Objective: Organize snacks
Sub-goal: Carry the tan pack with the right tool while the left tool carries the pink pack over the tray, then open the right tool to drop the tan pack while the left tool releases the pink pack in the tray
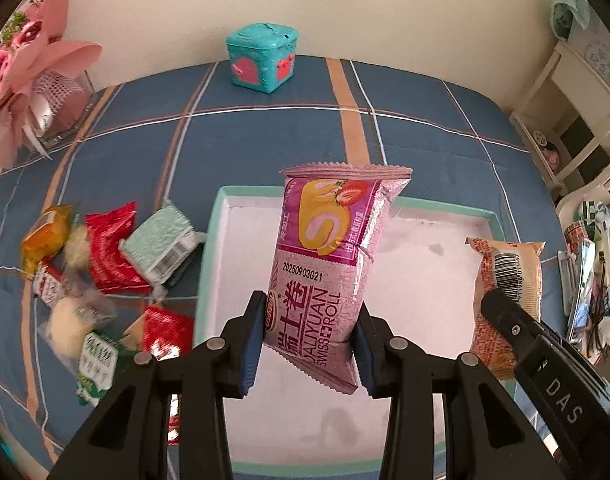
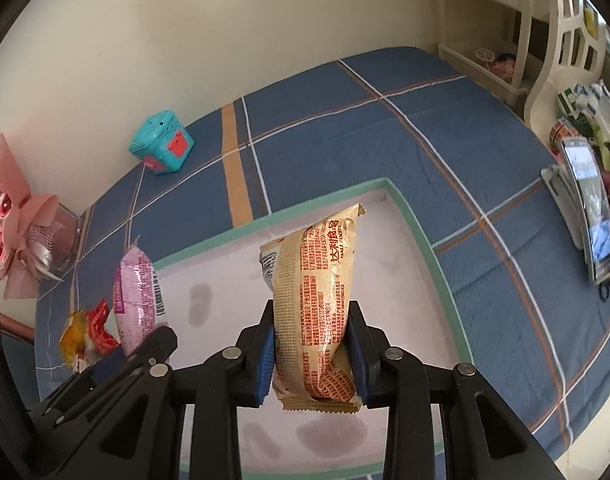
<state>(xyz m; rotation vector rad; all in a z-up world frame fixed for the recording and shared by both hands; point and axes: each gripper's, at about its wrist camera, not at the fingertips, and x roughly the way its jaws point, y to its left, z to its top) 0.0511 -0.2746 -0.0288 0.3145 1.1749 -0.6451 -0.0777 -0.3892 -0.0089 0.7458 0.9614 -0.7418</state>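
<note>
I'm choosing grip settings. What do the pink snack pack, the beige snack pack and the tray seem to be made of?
Pink snack pack: thin glossy plastic film; crimped zigzag ends, creases.
Beige snack pack: similar film; shiny highlights, wrinkles.
Tray: looks rigid, matte white with green rim, perhaps plastic or coated board; stains show.

I see loose snack packets (image 1: 105, 264) left of the mint-rimmed white tray (image 1: 249, 196), teal plastic box (image 1: 263, 58) behind it on the blue plaid tablecloth (image 1: 425, 152).

Pink Swiss roll packet (image 1: 325, 264) reads "JALIYUAN SWISS ROLL", stamped "20250903G21". "DAS" on the right gripper (image 1: 553, 364) body. Beige packet (image 2: 321, 304): "DALI FOODS".
</note>
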